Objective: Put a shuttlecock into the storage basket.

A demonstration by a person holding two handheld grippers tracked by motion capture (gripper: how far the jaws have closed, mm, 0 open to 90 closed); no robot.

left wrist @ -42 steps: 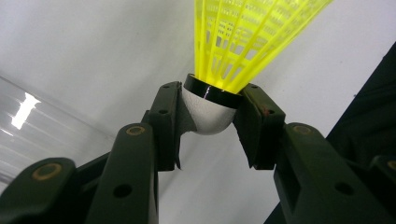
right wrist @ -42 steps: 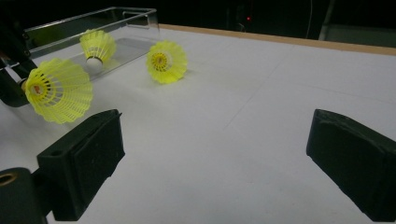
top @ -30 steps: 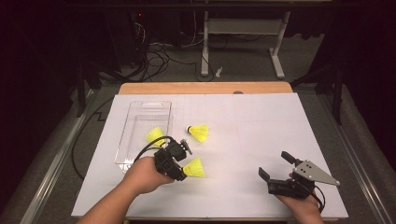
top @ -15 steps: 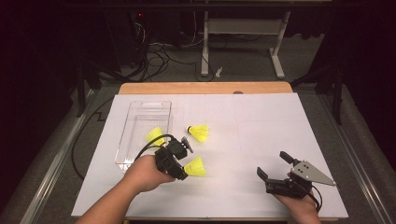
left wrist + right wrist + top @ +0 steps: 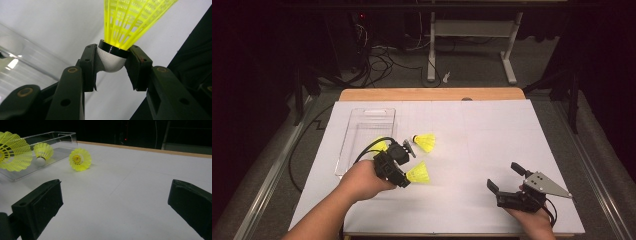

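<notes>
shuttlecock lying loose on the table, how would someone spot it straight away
Start at the clear plastic tray on the white table's left. Just right of it a yellow shuttlecock lies on its side. Unlike the others, it is neither inside the tray nor gripped.

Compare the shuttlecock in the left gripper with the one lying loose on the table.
The held shuttlecock is clamped by its white cork in the left gripper; the loose shuttlecock lies on its side on the white table, untouched. The held one sits nearer the person. Both are yellow with white corks.
</notes>
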